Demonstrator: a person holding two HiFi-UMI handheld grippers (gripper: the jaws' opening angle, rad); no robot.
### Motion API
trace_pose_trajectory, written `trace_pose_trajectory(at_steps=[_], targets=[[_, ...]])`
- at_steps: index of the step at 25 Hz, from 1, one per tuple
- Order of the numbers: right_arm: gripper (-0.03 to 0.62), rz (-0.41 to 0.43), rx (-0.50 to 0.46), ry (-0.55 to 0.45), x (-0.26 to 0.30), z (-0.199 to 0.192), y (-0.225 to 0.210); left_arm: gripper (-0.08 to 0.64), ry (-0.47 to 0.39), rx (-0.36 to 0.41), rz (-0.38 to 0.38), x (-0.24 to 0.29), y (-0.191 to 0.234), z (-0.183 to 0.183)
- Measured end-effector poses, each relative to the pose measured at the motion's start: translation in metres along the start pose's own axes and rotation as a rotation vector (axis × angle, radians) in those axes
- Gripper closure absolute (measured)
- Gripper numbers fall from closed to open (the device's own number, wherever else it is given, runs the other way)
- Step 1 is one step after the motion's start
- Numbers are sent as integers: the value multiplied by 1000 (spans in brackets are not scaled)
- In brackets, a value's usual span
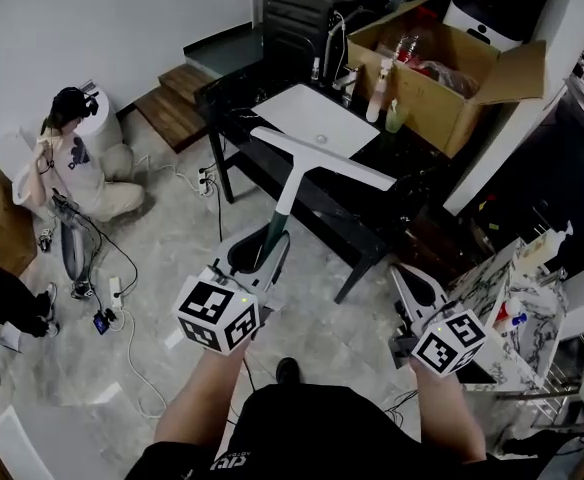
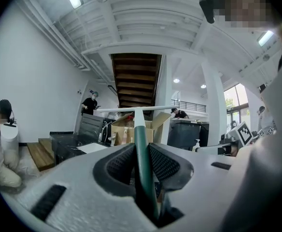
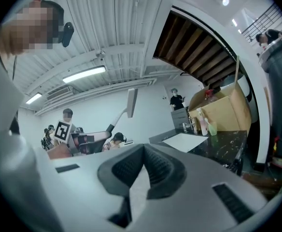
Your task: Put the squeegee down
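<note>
- Green-handled squeegee (image 1: 290,196) is in the left gripper (image 1: 259,260), whose fingers are clenched on the green lower end of the handle
- Its long axis runs from those fingers forward and slightly upward to the white T-shaped blade, which lies crosswise at the far end
- Seen from the head view, the blade hangs in the air above the near edge of the black counter (image 1: 417,173), at the front of the white panel (image 1: 317,118) set into it, and touches neither
- Landing surface therefore lies ahead of and below the blade, so I judge the move to be a forward reach and a lowering before the fingers let go
- Right gripper (image 1: 414,286) is off to the right, well apart from the squeegee, with its fingers closed tip to tip on nothing; the left hand alone carries the tool
- Cardboard box (image 1: 452,88) stands open at the far right of the counter, holding bottles and something red; the rest I cannot make out
- White spray bottle (image 1: 380,86) and small green bottle (image 1: 394,118) stand outside the box, just beside the panel, near the blade's right end
</note>
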State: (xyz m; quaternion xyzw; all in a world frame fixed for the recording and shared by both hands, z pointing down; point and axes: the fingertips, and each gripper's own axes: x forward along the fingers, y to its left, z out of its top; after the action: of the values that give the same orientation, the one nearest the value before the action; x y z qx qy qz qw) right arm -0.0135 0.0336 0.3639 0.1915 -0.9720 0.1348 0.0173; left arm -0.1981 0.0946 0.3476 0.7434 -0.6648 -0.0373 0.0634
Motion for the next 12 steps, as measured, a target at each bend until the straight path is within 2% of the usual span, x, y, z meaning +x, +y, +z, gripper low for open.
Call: trace_pose_trajectory(at_steps=[6,12], targets=[[588,-4,0,-3,30,-2,15,459,7,-2,-5,-6,31,-1],[588,-29,5,11,40,-7,15,459,3,3,-16,-6,45,3]])
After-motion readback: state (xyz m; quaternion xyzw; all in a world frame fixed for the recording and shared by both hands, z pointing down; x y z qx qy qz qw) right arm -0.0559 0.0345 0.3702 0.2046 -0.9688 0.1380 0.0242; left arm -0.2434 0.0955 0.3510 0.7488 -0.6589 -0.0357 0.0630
